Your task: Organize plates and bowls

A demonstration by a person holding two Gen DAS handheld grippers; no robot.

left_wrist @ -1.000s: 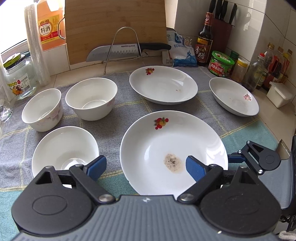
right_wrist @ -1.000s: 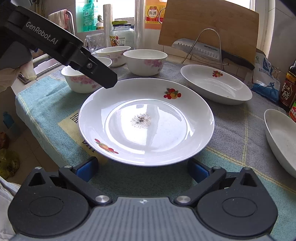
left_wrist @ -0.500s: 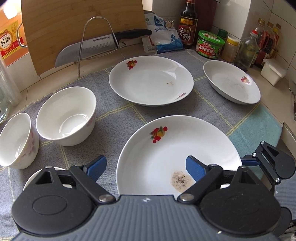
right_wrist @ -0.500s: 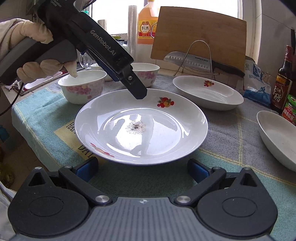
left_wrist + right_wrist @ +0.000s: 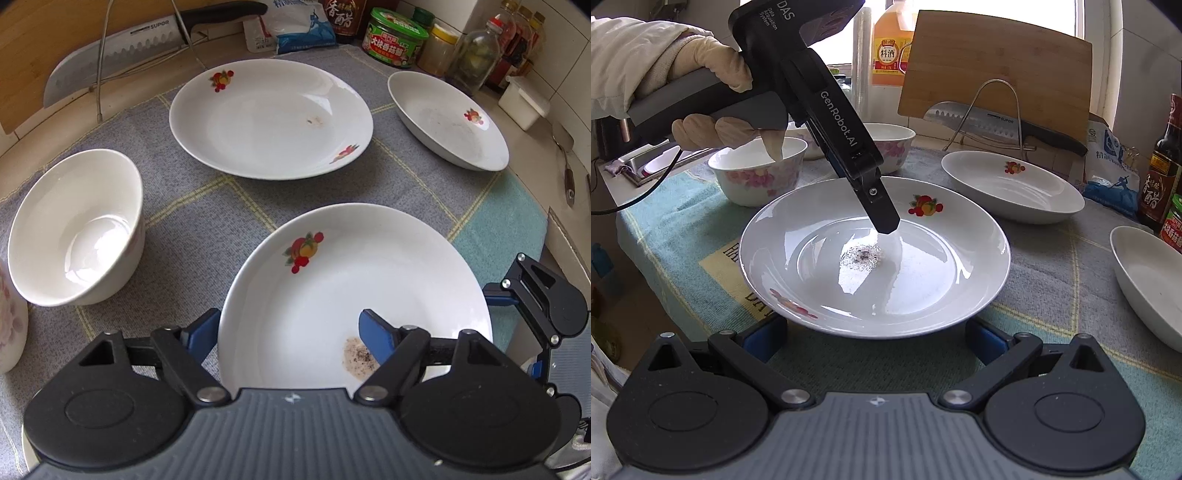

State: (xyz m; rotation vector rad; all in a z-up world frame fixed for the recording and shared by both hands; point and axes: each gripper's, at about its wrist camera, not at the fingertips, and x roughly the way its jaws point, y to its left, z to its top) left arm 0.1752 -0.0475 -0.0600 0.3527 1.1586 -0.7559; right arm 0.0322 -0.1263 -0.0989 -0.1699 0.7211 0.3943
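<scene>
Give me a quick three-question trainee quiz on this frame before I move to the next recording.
1. How many plates does the left wrist view show?
2. True or false: the stained plate is stacked on another plate.
3. On the left gripper, the fingers stand:
A. both outside the stained plate
B. one inside its rim, one outside
C. closed on a bowl

Key: 1. Three. 2. False; it sits alone on the cloth. 3. B; the jaws have just been closing, with the rim between them, not yet clamped.
</scene>
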